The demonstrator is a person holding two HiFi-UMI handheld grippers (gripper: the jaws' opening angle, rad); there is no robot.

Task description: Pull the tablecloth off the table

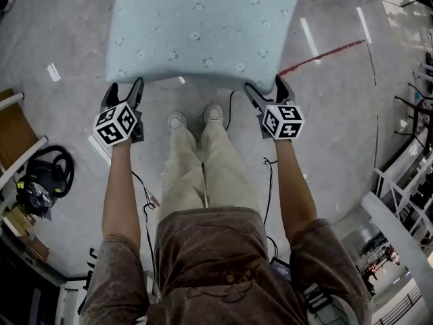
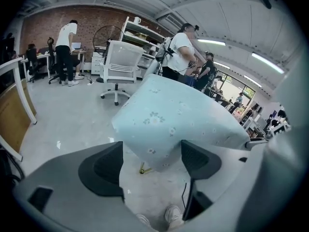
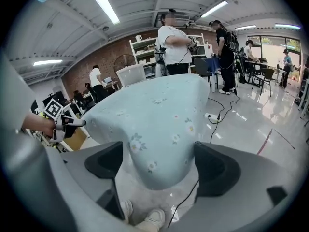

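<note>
Tablecloth (image 1: 203, 32) covers the counter. Your left hand-held gripper (image 1: 126, 90) and right hand-held gripper (image 1: 266, 88) straddle its near corners, jaws spread. Pinch too shallowly and a corner could slip out as you pull.

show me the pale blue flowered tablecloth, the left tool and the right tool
pale blue flowered tablecloth (image 1: 203, 26), head view, middle of its top
left tool (image 1: 126, 86), head view, midway between its fingertips, by the near left corner
right tool (image 1: 264, 84), head view, midway between its fingertips, by the near right corner
</note>
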